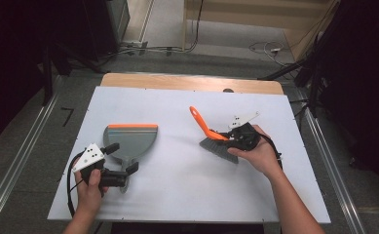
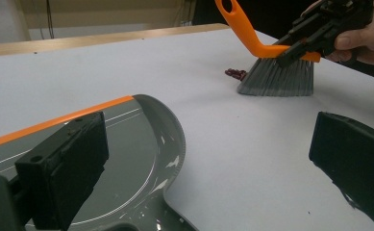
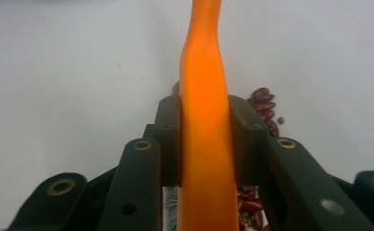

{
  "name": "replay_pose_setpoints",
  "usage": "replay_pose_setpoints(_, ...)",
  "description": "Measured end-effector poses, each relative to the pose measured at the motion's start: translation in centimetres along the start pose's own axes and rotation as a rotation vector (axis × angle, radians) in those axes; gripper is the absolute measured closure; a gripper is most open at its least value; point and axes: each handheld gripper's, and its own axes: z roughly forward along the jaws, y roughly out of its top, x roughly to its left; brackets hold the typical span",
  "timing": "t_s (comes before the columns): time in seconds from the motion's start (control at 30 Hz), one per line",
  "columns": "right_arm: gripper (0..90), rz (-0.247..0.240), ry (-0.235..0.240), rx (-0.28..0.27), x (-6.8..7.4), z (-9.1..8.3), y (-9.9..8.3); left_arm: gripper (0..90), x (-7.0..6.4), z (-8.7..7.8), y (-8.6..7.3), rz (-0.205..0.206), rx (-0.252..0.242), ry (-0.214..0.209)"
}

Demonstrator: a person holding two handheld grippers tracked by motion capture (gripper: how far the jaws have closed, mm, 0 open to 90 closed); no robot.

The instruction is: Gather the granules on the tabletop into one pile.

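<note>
Dustpan [image 1: 131,140] lies flat toward the desk's [image 1: 187,195] left edge, the left hand-held gripper [image 1: 121,165] open around its handle. Nearer the right edge, the right hand-held gripper [image 1: 233,138] clamps the brush [image 1: 211,136] beside red beans [image 2: 236,73]. Sweeping seems underway; next, grip the dustpan. No readable writing.

**Around the work**

A white table [image 1: 187,195] with a wooden strip [image 1: 192,83] along its far edge. Beyond the far edge, cables [image 1: 167,48] trail over grey floor. Metal rails [image 1: 16,161] run past the left and right edges.
</note>
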Motion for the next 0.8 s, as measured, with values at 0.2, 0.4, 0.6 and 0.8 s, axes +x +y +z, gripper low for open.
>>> replay_pose_setpoints(0.2,68.2,0.016,-0.022,-0.026,-0.2,-0.4,0.0,0.3,0.0,0.0,0.0,0.001,0.001,0.001)
replay_pose_setpoints(0.4,68.2,0.031,-0.016,-0.078,0.1,-1.9,0.2,0.3,0.0,0.0,0.0,0.004,0.003,-0.001)
replay_pose_setpoints(0.6,68.1,0.056,-0.029,-0.127,0.6,-4.0,0.1,0.3,0.0,0.0,0.0,0.006,0.004,0.001)
replay_pose_setpoints(0.8,68.1,0.083,-0.052,-0.155,1.4,-5.9,-0.3,0.3,0.0,-0.1,0.0,0.005,0.002,0.002)
